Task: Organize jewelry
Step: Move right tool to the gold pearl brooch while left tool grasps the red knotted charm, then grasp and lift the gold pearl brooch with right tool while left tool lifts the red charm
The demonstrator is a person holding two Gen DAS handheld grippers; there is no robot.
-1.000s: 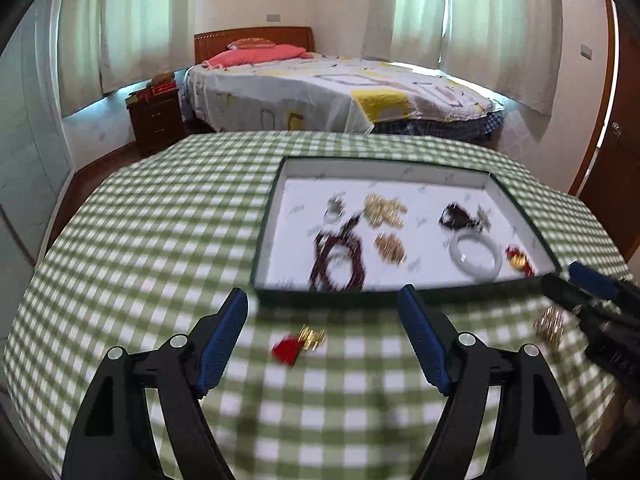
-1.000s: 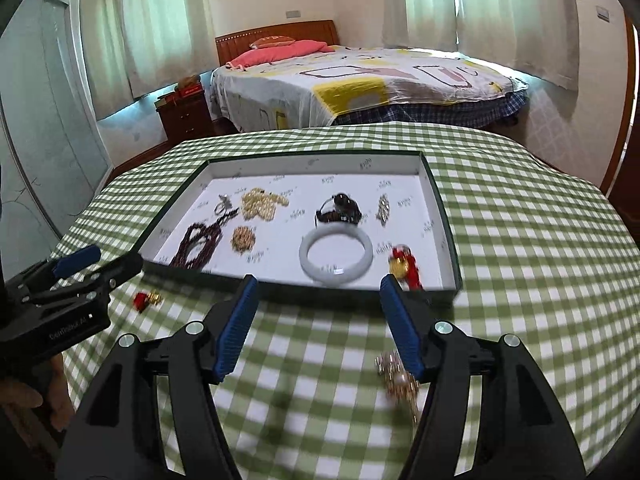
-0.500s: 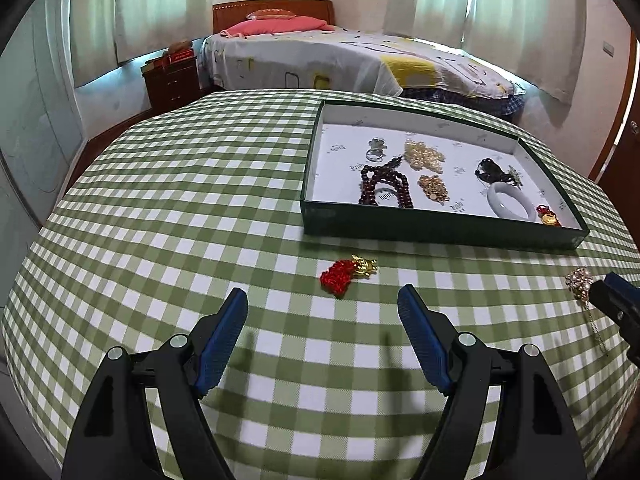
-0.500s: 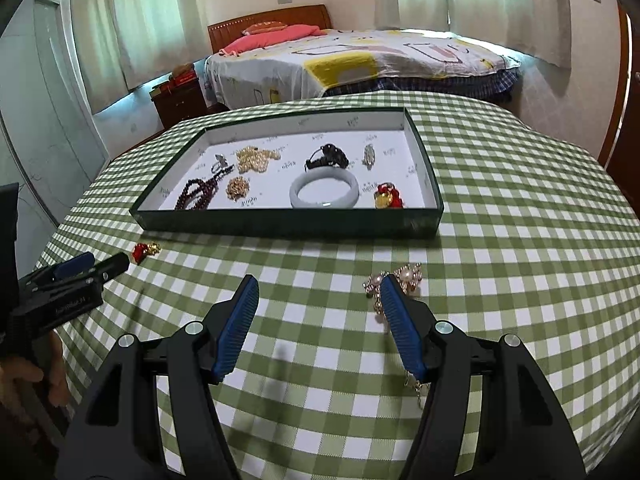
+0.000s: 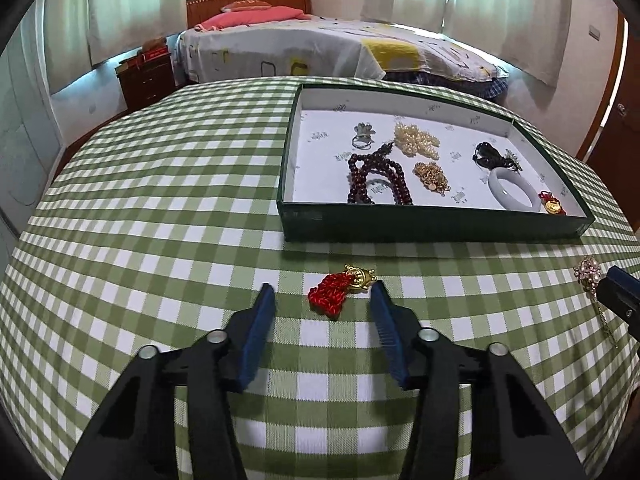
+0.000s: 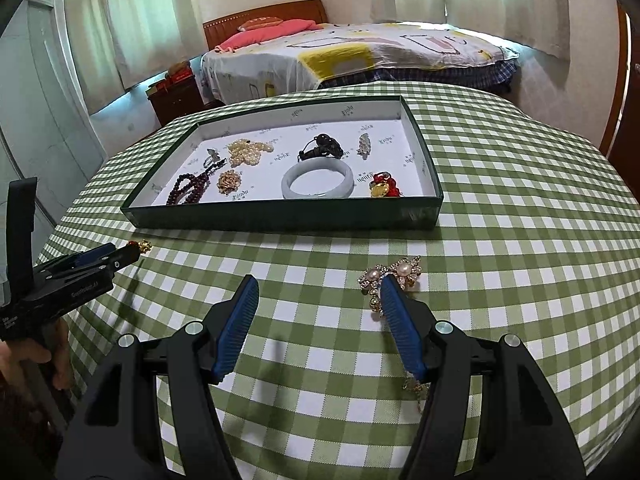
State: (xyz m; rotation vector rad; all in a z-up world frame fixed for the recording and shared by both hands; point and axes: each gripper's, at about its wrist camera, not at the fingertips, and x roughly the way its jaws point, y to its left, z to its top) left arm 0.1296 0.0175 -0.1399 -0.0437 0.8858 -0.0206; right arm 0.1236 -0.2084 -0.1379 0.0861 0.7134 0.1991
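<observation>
the left gripper [image 5: 322, 294] is closing, its jaws either side of the red and gold charm [image 5: 340, 286] on the checked tablecloth [image 5: 160, 220], not yet pressing it. the right gripper [image 6: 318, 292] stands spread, its right finger over the pearl brooch [image 6: 394, 272]. beyond both, the green tray [image 6: 280, 214] holds a pale bangle [image 6: 318, 179], dark beads [image 5: 376, 178] and pearls [image 5: 416, 140].

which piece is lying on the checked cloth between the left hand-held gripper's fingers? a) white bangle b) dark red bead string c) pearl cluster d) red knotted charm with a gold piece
d: the red knotted charm lies on the checked cloth between the fingers of the left hand-held gripper, whose jaws are closing around it; the white bangle, dark red bead string and pearl cluster all sit in the green tray.
</observation>
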